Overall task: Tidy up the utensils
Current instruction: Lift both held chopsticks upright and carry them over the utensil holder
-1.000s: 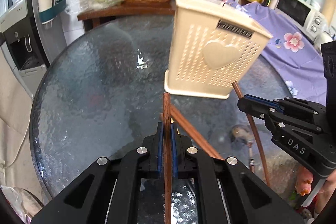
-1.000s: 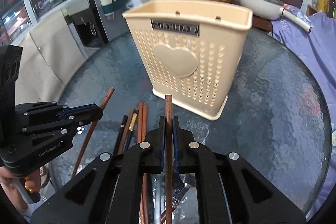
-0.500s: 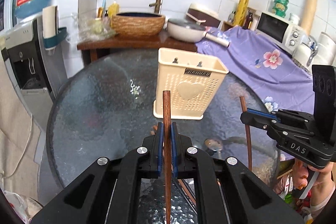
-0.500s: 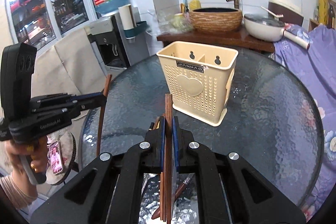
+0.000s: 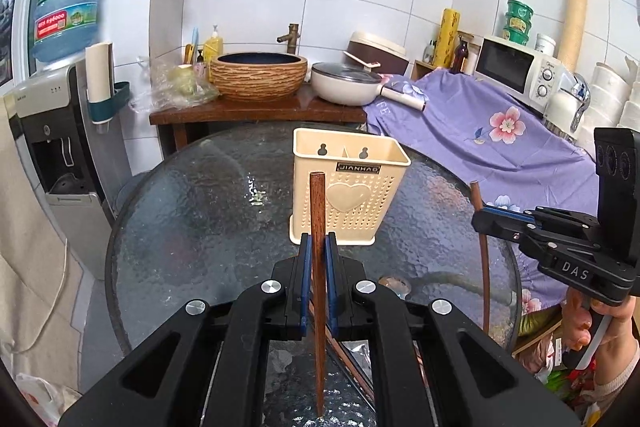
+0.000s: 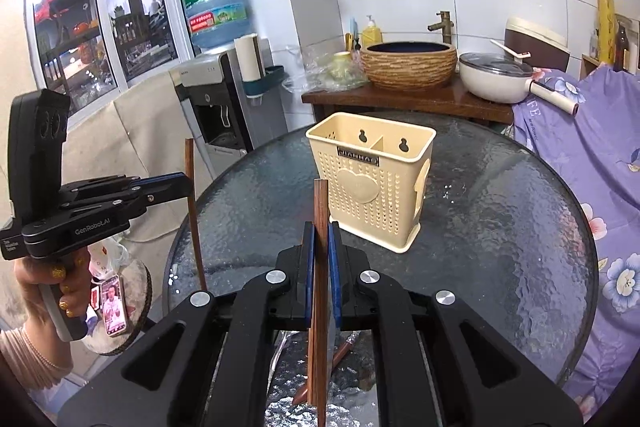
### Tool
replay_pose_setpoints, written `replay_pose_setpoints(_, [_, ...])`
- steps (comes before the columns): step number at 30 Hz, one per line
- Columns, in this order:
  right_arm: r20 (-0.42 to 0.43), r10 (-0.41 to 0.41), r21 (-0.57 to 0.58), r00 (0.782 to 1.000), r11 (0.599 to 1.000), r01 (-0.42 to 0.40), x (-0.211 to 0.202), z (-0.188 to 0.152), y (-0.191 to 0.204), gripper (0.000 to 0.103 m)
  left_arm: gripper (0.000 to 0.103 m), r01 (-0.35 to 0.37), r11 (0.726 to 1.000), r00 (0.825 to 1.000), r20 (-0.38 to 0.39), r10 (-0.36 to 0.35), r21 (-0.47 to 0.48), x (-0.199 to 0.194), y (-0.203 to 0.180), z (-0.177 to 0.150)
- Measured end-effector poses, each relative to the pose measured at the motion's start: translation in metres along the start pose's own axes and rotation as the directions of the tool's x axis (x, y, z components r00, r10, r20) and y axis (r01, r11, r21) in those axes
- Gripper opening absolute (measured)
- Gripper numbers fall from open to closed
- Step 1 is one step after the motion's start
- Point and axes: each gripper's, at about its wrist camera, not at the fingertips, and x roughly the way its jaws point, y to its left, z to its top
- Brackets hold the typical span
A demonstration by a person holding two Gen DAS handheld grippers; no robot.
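Holding one wooden chopstick each: left tongs (image 5: 319, 259) clenched on a dark brown chopstick (image 5: 318, 211), right tongs (image 6: 320, 251) clenched on another chopstick (image 6: 320, 211), both sticks roughly upright, thick ends up, both raised off the desk. Target is the cream perforated utensil holder (image 5: 348, 187), standing upright at 12 o'clock from both tongs, near desk centre, two compartments split by a divider, both look empty from here. Step in hand, my guess: carry the sticks over the rim and drop them in.

How to do it well: keep each stick vertical, bring the tip over the open top before lowering, pick the same compartment for both so the pair stays together, go one at a time so the tongs don't collide over the narrow opening. Let go only once the tip is well inside; holder looks light, a side knock could tip it.

More chopsticks (image 5: 352, 367) lie on the desk at 6 o'clock, below the left tongs, on foil, so task looks early.

Surface: round textured glass desk (image 5: 200, 227), dark, glossy, slippery-looking. Room: small tiled kitchen, woven-pattern basin (image 5: 258, 75) and lidded pan (image 5: 346, 83) on a wooden counter at 12, water dispenser (image 5: 48, 131) at 9, microwave (image 5: 520, 71) and purple floral cloth (image 5: 480, 131) at 2.
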Motion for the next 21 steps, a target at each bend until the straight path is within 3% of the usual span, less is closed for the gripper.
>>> replay_pose_setpoints(13, [0.180, -0.027, 0.012, 0.983, 1.000, 0.025, -0.016, 0.044, -0.002, 0.007, 0.005, 0.005, 1.000, 0.998, 0.070, -0.007, 0.020, -0.014, -0.008, 0.032])
replay_pose_setpoints(21, [0.274, -0.065, 0.067, 0.959, 0.997, 0.049, -0.012, 0.096, -0.008, 0.007, 0.004, 0.030, 1.000, 0.991, 0.132, -0.030, 0.002, -0.025, -0.008, 0.082])
